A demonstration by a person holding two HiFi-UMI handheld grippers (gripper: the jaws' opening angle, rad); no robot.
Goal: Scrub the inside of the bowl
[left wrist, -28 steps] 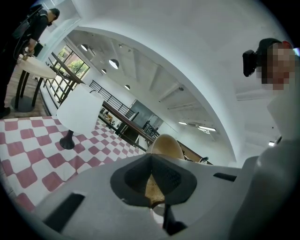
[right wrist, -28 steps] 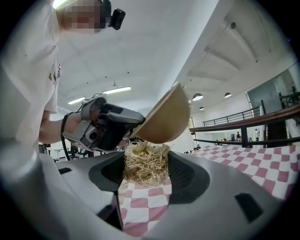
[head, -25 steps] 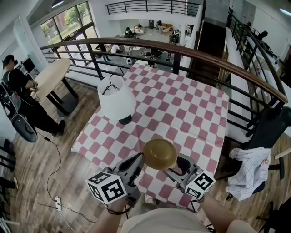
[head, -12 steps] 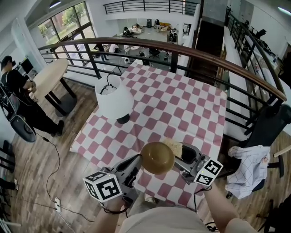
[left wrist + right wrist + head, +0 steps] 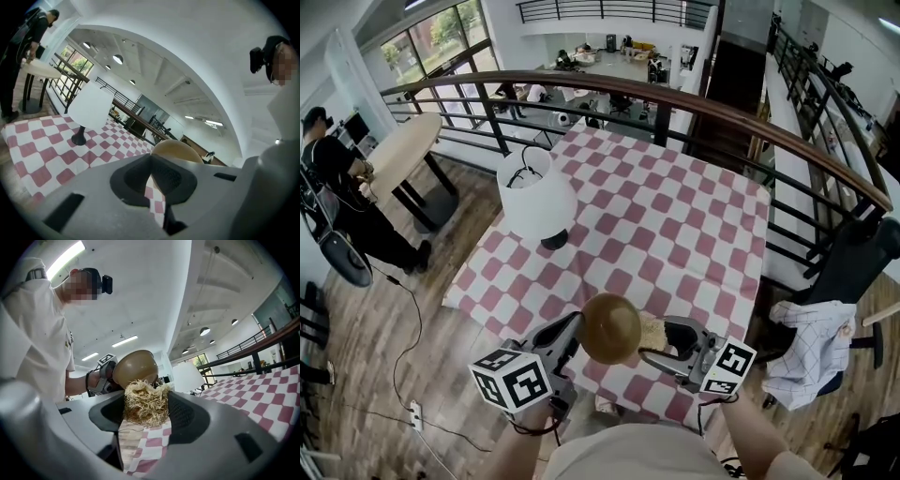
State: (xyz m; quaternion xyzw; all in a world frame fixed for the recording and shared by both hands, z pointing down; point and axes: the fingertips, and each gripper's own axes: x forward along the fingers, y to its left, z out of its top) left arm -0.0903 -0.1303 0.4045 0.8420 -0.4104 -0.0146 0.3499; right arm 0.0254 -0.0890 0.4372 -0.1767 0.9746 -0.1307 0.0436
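Nearest, above the near edge of the tabletop and clear of it: the left gripper (image 5: 574,330), clamped tight on the thin rim of a round, glossy tan-brown bowl (image 5: 609,328). Held up in the air rather than rested on the cloth, and tipped so far over that only the domed underside faces the head view. Probably turned that way to bring the mouth down and sideways toward the other tool.

Just to the right of it, the right gripper (image 5: 654,336), pointing in toward the bowl, closed on a straw-coloured tuft of coarse plant fibre (image 5: 652,328) that bulges out past the pads. Tuft brought up against the bowl's right edge, partly tucked under it. Looks placed for rubbing the inner wall. Cannot tell from any view whether fibre and inner surface actually touch.

Below and beyond both tools, a square table under a pink-and-white checked cloth (image 5: 675,225), bare across its middle and right side. Near its far-left corner, a white drum-shaded table lamp on a small black foot (image 5: 536,202), well apart from the work and out of the way.

Further off, a curved dark metal railing with a brown wooden handrail (image 5: 675,98) wrapping the far and right sides of the table. On the left, plank wood floor (image 5: 384,309), a round pale table (image 5: 403,155) and a person in dark clothes (image 5: 337,187) beside it. On the right, a chair draped with a checked white garment (image 5: 811,347). Past the railing, a lower floor with seated people, too small to make out.
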